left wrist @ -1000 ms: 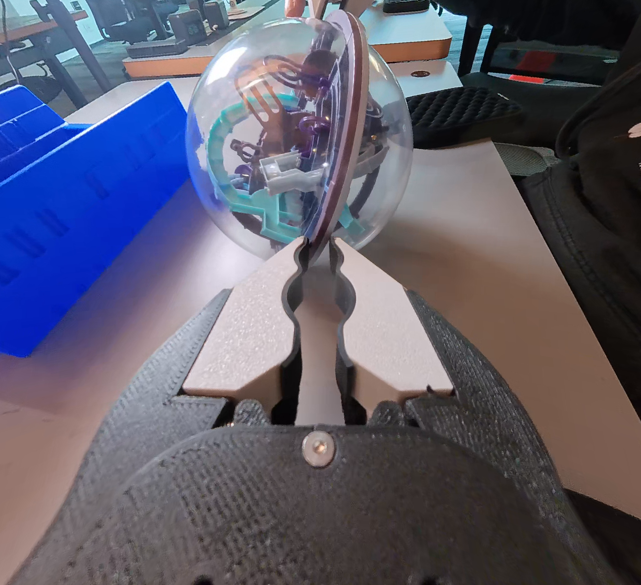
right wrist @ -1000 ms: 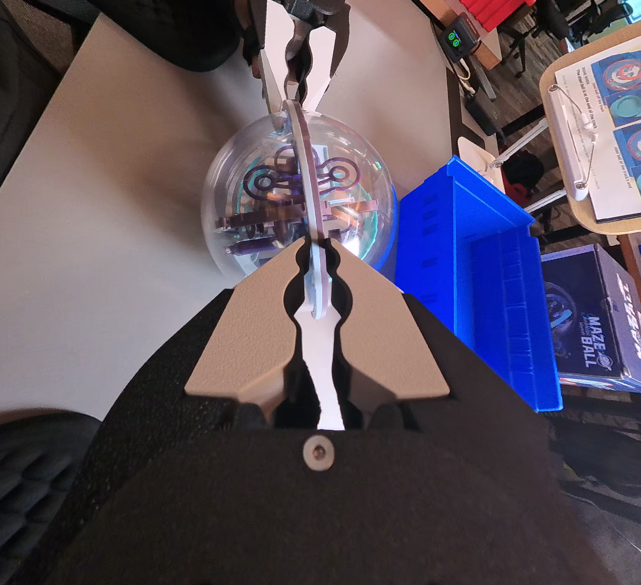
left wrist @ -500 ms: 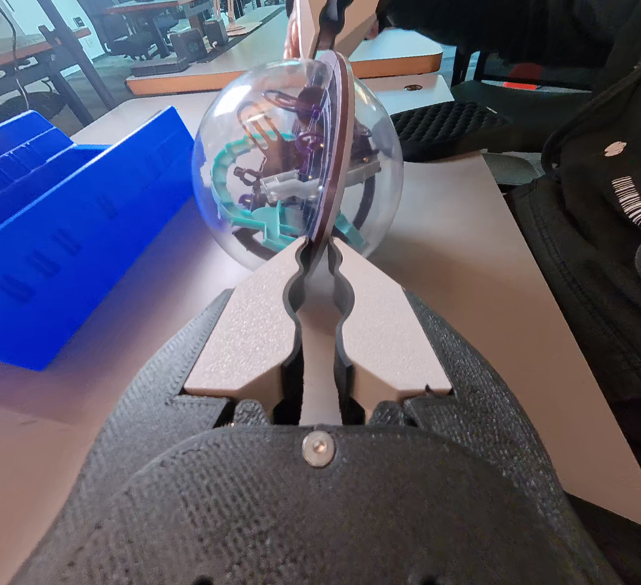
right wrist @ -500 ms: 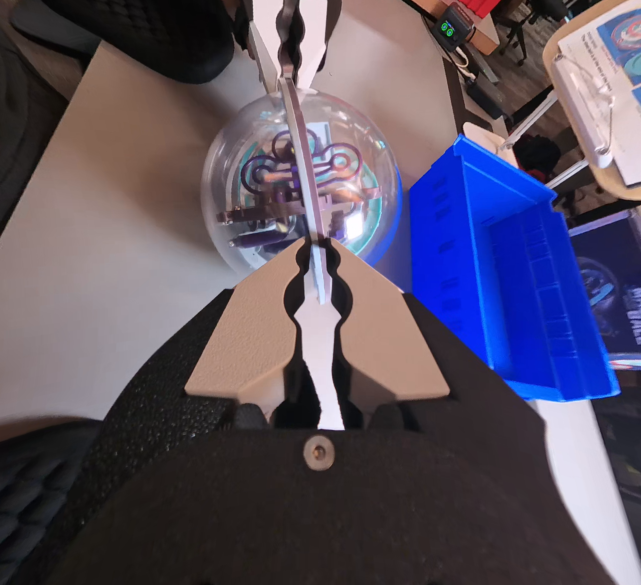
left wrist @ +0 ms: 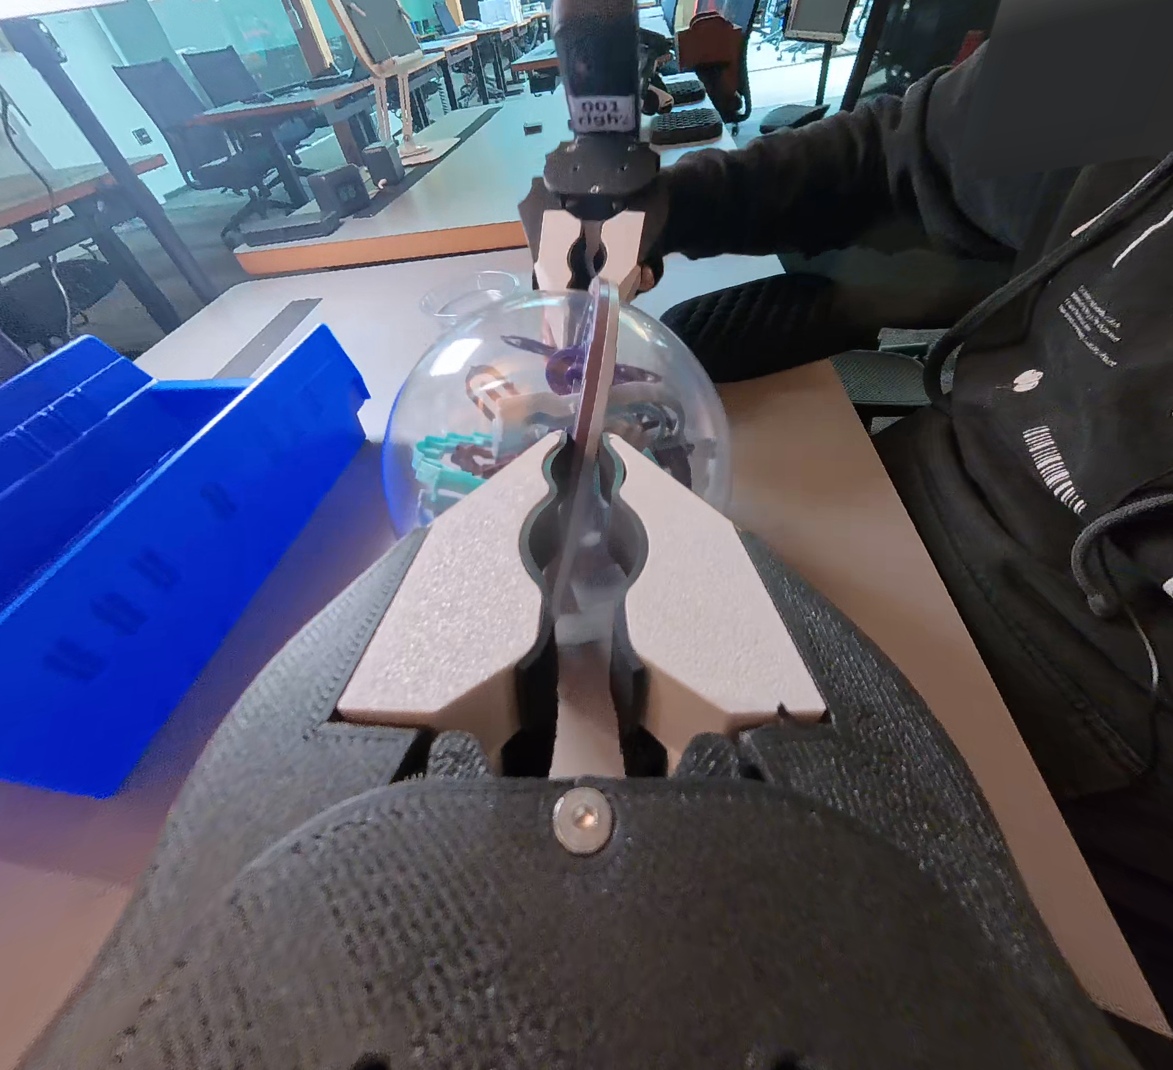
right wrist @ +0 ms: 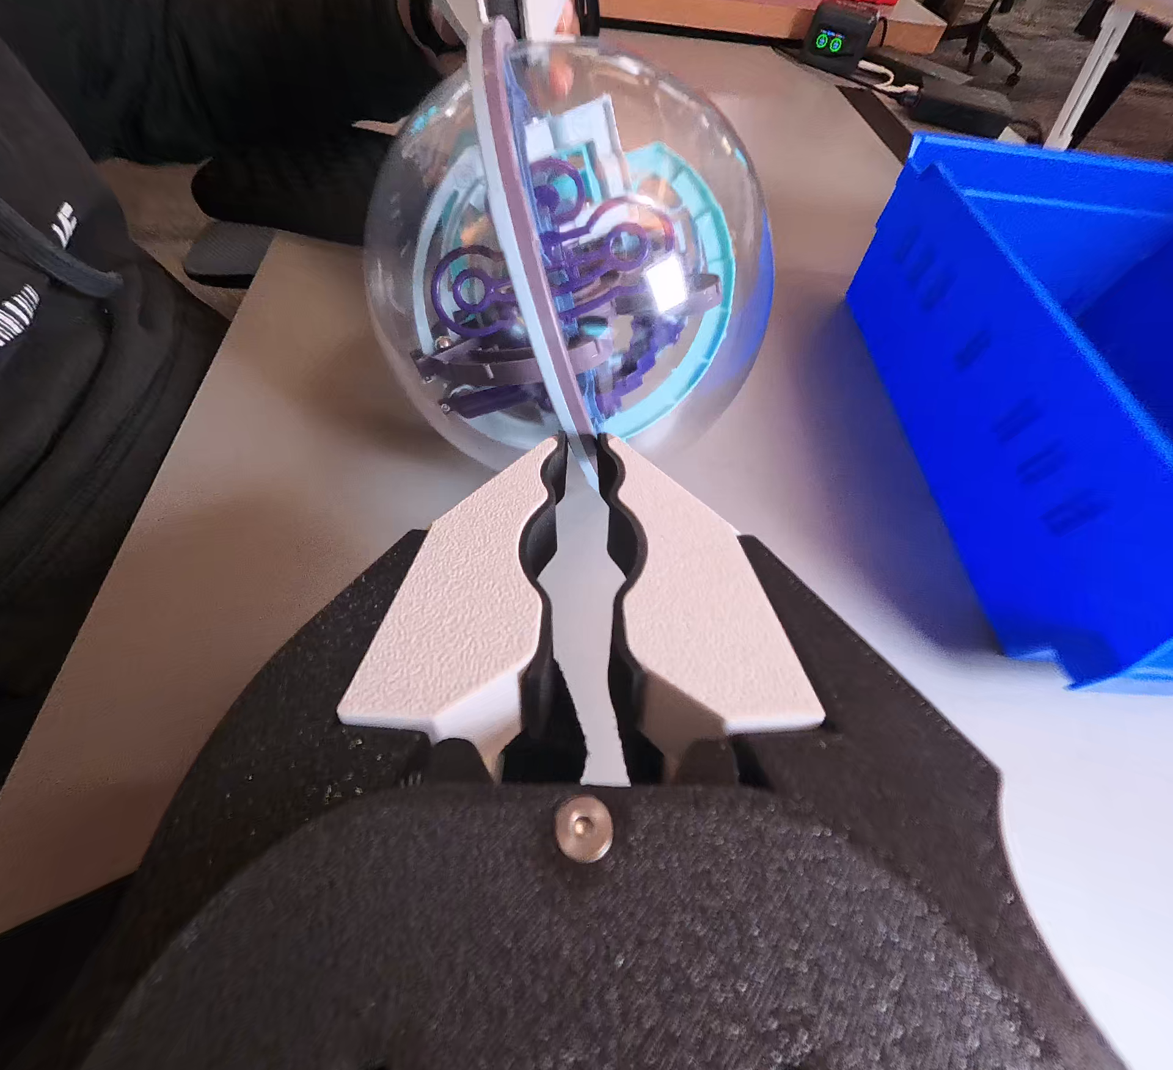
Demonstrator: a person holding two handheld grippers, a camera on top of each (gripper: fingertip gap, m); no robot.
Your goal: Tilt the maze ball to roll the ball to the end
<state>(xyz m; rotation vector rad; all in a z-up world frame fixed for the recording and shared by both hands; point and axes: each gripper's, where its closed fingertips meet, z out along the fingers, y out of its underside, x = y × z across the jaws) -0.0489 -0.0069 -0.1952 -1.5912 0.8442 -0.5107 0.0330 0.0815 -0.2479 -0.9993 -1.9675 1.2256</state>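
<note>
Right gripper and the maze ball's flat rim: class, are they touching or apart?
Touching. In the right wrist view, the right gripper has its fingertips closed on the rim of the maze ball, with no gap visible.

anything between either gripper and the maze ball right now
Nothing visible does. The left gripper and the right gripper are each clamped directly on the flat rim ring of the maze ball, on opposite sides. The blue bin stands beside it on the table, apart from the grip.

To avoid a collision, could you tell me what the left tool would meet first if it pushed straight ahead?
The maze ball: the left tool already grips its rim, so the clear shell is right ahead. Beyond it is the right tool.
</note>
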